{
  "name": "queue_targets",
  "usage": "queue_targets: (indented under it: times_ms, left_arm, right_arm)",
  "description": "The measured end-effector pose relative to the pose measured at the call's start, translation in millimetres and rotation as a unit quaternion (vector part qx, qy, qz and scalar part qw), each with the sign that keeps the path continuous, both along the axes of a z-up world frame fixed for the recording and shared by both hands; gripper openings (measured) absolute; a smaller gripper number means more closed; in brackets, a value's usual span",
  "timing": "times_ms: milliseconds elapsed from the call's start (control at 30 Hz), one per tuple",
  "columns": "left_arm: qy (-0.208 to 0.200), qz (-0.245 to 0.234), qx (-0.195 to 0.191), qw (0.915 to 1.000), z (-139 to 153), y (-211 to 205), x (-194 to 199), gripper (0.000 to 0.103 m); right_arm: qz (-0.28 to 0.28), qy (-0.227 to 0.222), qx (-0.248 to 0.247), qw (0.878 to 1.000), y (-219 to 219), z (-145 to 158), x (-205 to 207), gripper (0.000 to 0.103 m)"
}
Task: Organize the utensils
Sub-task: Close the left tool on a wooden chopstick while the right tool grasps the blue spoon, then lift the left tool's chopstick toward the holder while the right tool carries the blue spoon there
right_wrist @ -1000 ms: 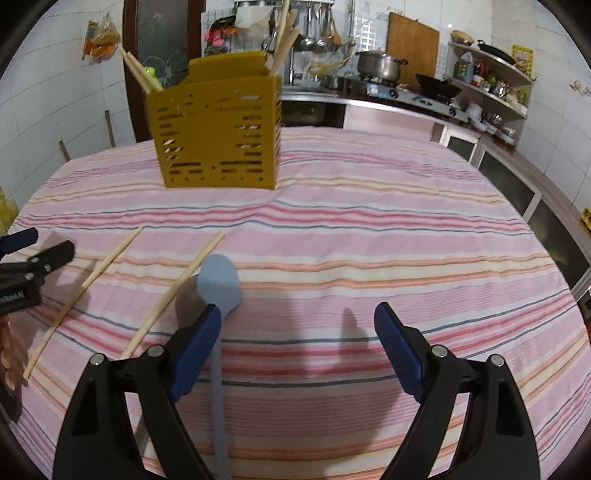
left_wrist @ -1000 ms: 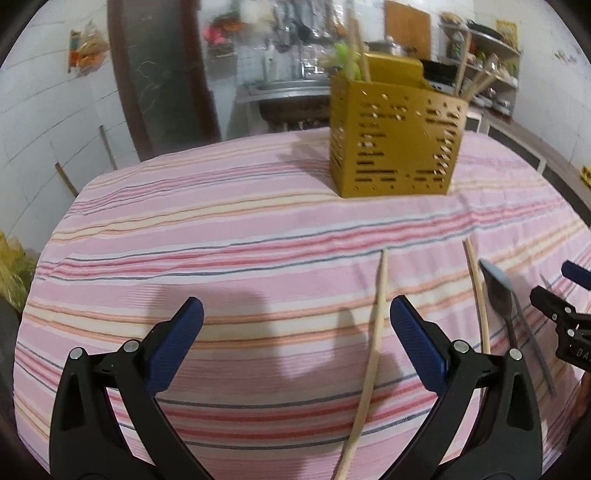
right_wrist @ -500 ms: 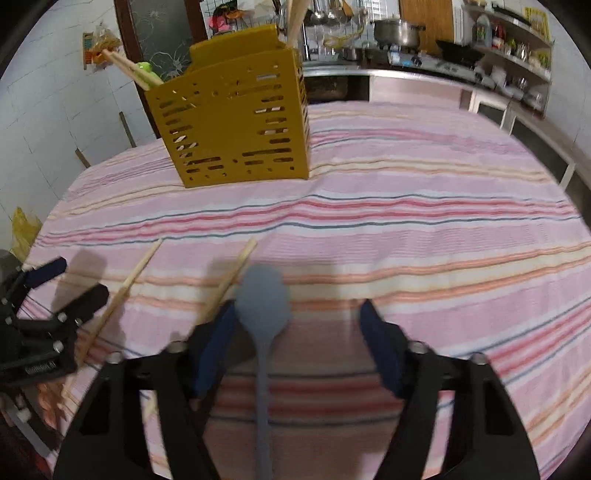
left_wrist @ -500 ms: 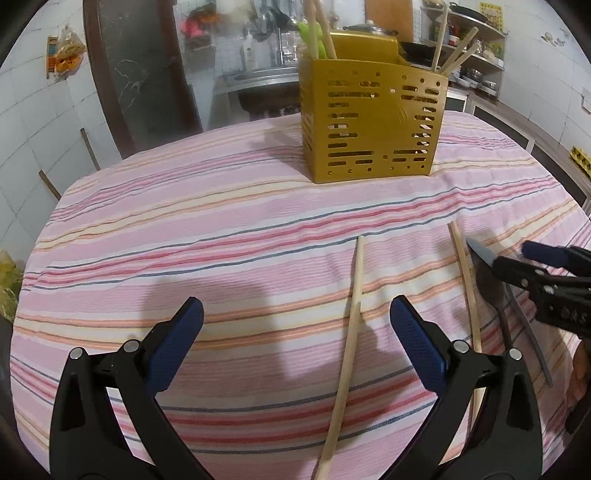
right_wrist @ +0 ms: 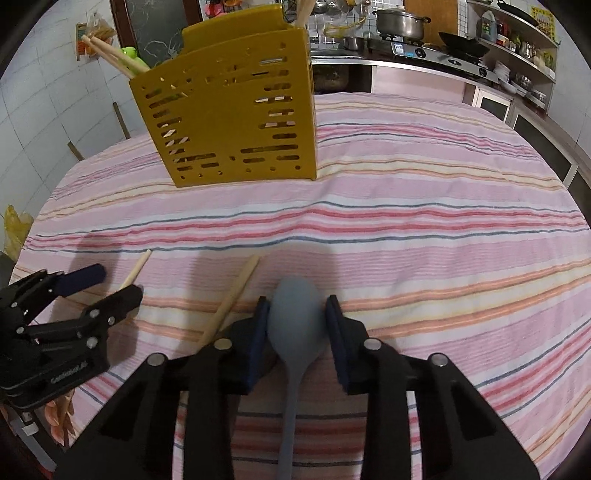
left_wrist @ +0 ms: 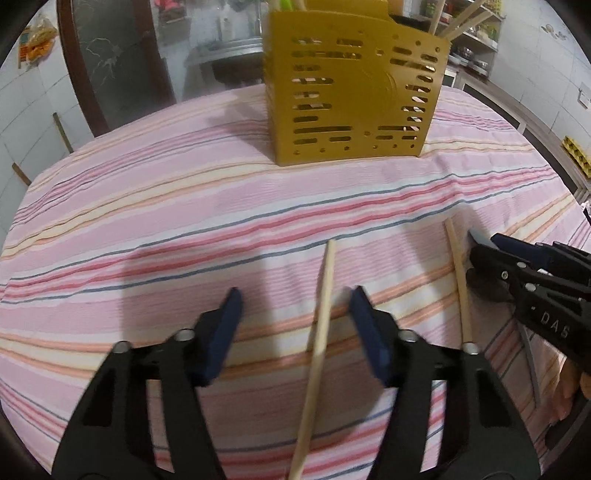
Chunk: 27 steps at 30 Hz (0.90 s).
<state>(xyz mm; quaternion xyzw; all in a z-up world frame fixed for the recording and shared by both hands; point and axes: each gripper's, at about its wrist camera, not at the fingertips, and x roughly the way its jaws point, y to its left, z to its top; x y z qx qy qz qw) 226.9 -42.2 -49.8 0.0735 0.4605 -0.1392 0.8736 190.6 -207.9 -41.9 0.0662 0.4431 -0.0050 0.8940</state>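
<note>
A perforated yellow utensil holder (left_wrist: 351, 99) (right_wrist: 229, 107) stands at the back of the striped tablecloth, with chopsticks sticking out of it. My left gripper (left_wrist: 295, 295) (right_wrist: 110, 286) straddles a wooden chopstick (left_wrist: 321, 317) (right_wrist: 136, 269) lying on the cloth. Its jaws are closing, and neither pad touches the stick. A second chopstick (left_wrist: 458, 280) (right_wrist: 236, 291) lies just to the right. My right gripper (right_wrist: 295, 304) (left_wrist: 484, 247) is closing too, and its pads meet both sides of the bowl of a blue-grey spoon (right_wrist: 295, 321) (left_wrist: 529, 358).
The pink striped tablecloth (left_wrist: 184, 221) covers the whole table. A kitchen counter with a stove and pot (right_wrist: 402, 22) runs behind it, with a dark door (left_wrist: 110, 74) at the back left. A person's hand (left_wrist: 569, 384) holds the right gripper.
Both grippers moved forward towards the holder. The left jaws narrowed around the first chopstick. The right jaws came in from wide onto the spoon's bowl.
</note>
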Motion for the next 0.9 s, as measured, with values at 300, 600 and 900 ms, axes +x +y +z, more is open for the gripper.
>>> queue_targets:
  times_ms: [300,600,900]
  left_arm:
    - [0.010,0.010,-0.021,0.9997,2,5,13,0.005]
    - [-0.016,0.040,-0.036,0.9984,10,25,7,0.004]
    - [-0.090,0.070,-0.056,0.9919,46,44,-17,0.004]
  right_arm:
    - [0.009,0.009,-0.014,1.000,6,1,4,0.032]
    - [-0.003,-0.021,-0.020,1.000,5,6,-2,0.032]
    - [-0.029,-0.093,-0.027,0.995,-6,36,-24,0.032]
